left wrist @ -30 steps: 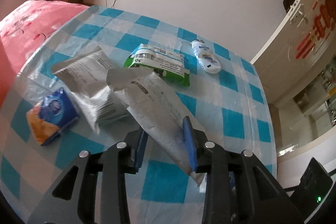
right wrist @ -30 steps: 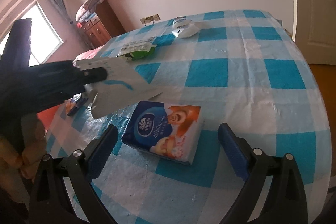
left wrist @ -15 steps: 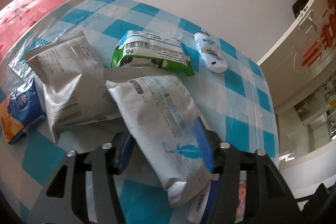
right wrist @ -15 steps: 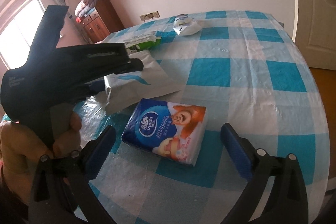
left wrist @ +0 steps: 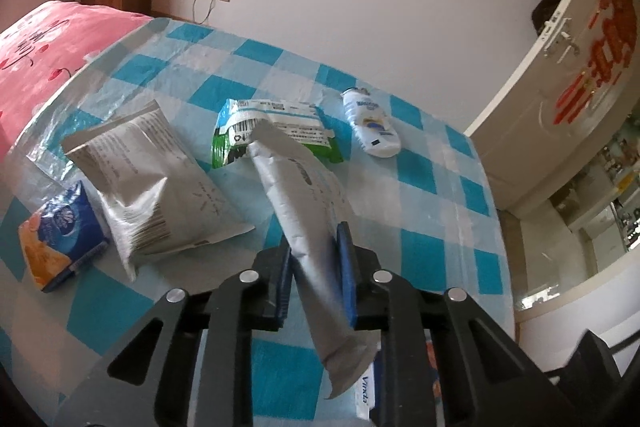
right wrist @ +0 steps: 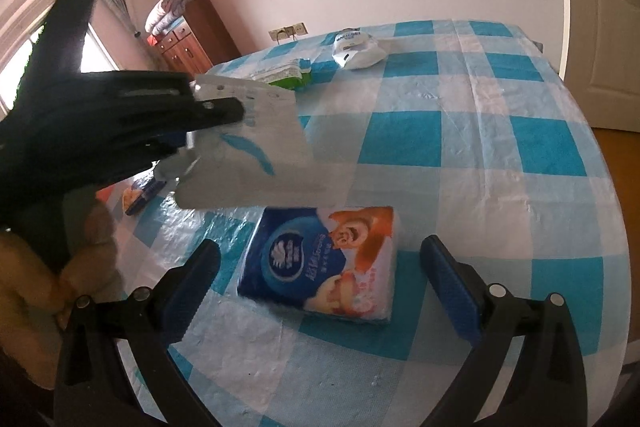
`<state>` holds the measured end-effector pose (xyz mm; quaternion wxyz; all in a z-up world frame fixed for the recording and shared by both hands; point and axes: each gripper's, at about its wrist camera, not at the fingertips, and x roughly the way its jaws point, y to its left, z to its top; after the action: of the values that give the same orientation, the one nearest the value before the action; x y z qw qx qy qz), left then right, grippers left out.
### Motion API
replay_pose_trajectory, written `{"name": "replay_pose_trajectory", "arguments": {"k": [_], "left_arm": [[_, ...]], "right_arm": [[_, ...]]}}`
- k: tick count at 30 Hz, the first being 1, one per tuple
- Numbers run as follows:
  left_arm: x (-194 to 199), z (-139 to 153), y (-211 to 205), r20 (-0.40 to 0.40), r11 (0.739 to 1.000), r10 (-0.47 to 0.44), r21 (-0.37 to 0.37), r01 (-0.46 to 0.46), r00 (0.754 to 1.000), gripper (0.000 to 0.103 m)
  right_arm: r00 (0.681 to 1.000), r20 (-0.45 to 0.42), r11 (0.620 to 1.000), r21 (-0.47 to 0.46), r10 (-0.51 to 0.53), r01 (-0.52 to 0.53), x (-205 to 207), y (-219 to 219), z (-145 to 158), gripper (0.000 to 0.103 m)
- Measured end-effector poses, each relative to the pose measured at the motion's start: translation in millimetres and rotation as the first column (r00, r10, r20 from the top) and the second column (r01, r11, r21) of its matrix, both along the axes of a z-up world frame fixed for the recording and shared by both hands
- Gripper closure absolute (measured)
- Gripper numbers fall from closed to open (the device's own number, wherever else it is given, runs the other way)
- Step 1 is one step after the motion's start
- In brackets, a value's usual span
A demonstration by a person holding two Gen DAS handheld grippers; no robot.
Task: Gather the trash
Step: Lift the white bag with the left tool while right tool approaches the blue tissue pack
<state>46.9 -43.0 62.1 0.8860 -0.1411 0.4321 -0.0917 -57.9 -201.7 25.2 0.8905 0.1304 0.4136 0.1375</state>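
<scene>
- Two grippers are in play: the left gripper [left wrist: 314, 269] is clamped on a silver pouch [left wrist: 304, 195], its jaws having just closed; the right gripper [right wrist: 320, 267] stands wide apart, holding nothing.
- Pouch hangs above the checked tablecloth [right wrist: 460, 131], beside the tissue pack [right wrist: 320, 263].
- Thin foil looks light, limp and slippery; pinching near a flat sealed end seems safest.
- Tissue pack, squarely between the right jaws, looks soft and squeezable; grip across its width.
</scene>
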Motion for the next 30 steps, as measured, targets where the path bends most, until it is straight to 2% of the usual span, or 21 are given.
{"name": "replay_pose_trajectory", "arguments": {"k": [3,6,10,15,17,19,22,24,30], "left_arm": [[-9.6,8.1,8.8,0.011,1.0,-0.015,-0.007,0.015,1.0,0.084],[-23.3,17.1,17.2,0.034,0.999,-0.036,0.026,0.035,0.999,0.085],[-45.4,28.1,27.5,0.044,0.986,-0.099,0.139,0.092,0.994,0.085],[-70.8,37.8,39.7,0.015,0.933,-0.19,0.314,0.176,0.982,0.085],[-76.6,40.0,41.2,0.001,0.913,-0.219,0.352,0.205,0.976,0.085],[-81.2,39.4,38.5,-0.032,0.882,-0.272,0.392,0.262,0.962,0.084],[-80.6,31.7,33.3,-0.073,0.864,-0.303,0.401,0.306,0.95,0.083],[-78.4,24.7,30.7,-0.095,0.868,-0.309,0.378,0.321,0.946,0.083],[-77.4,4.7,24.4,-0.163,0.888,-0.318,0.295,0.353,0.934,0.066]], "right_arm": [[1.0,-0.001,1.0,-0.009,0.0,0.0,-0.2,1.2,0.2,0.004],[1.0,-0.003,1.0,-0.021,0.0,0.0,0.0,2.5,0.4,0.004],[1.0,-0.005,1.0,-0.031,0.0,0.0,0.9,3.5,0.0,0.004],[1.0,-0.01,0.997,-0.079,0.0,-0.001,1.4,10.1,-0.3,0.004],[1.0,-0.012,0.996,-0.087,0.0,-0.001,1.4,10.7,-0.7,0.004],[1.0,-0.012,0.996,-0.091,0.0,-0.001,1.5,11.0,-0.7,0.004],[1.0,-0.013,0.995,-0.095,0.0,-0.002,1.7,11.5,-0.8,0.004],[1.0,-0.012,0.996,-0.092,0.0,-0.002,1.6,10.9,-0.8,0.004],[1.0,-0.012,0.996,-0.088,0.001,-0.002,1.6,11.5,-0.6,0.004]]}}
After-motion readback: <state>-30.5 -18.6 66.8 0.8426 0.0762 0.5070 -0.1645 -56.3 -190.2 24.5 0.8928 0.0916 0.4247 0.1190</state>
